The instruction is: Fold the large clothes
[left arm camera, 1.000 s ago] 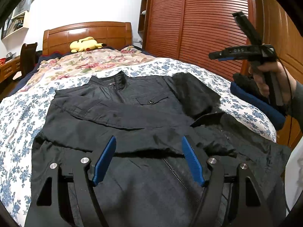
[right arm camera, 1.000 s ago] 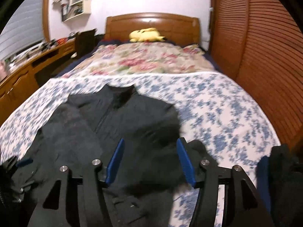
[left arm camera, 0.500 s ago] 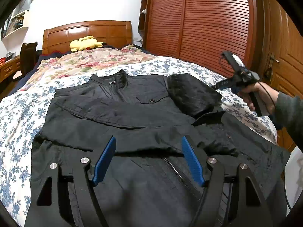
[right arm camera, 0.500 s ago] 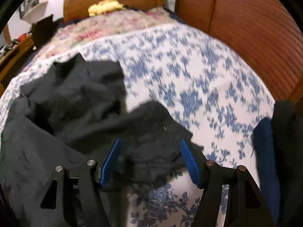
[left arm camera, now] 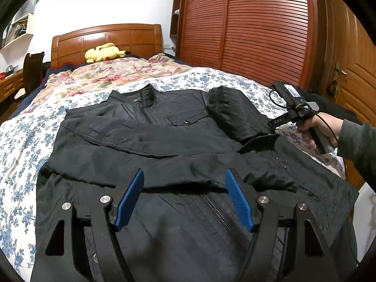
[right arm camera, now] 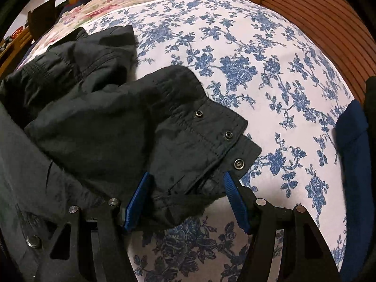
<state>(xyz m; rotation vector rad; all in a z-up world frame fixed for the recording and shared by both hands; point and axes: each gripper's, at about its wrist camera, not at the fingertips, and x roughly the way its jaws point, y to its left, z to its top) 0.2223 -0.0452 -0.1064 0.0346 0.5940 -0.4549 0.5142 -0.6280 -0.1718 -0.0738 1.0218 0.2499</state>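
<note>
Jacket flat on the bed, right jaws closing around its cuff

Jacket (left arm camera: 164, 145) lies spread on my flowered bedspread (right arm camera: 270, 75), one sleeve folded across its chest. My left gripper (left arm camera: 184, 197) hovers above the zipper, jaws wide and empty. My right gripper (right arm camera: 186, 202) is closing on the sleeve cuff (right arm camera: 206, 145), which sits between the pads, not yet pinched. Farther off, a yellow plush toy (left arm camera: 103, 51) rests by the headboard (left arm camera: 105, 37).

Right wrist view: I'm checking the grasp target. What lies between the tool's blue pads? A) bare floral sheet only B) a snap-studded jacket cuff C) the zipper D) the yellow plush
B: the cuff with metal snaps lies between the closing right tool's pads.
</note>
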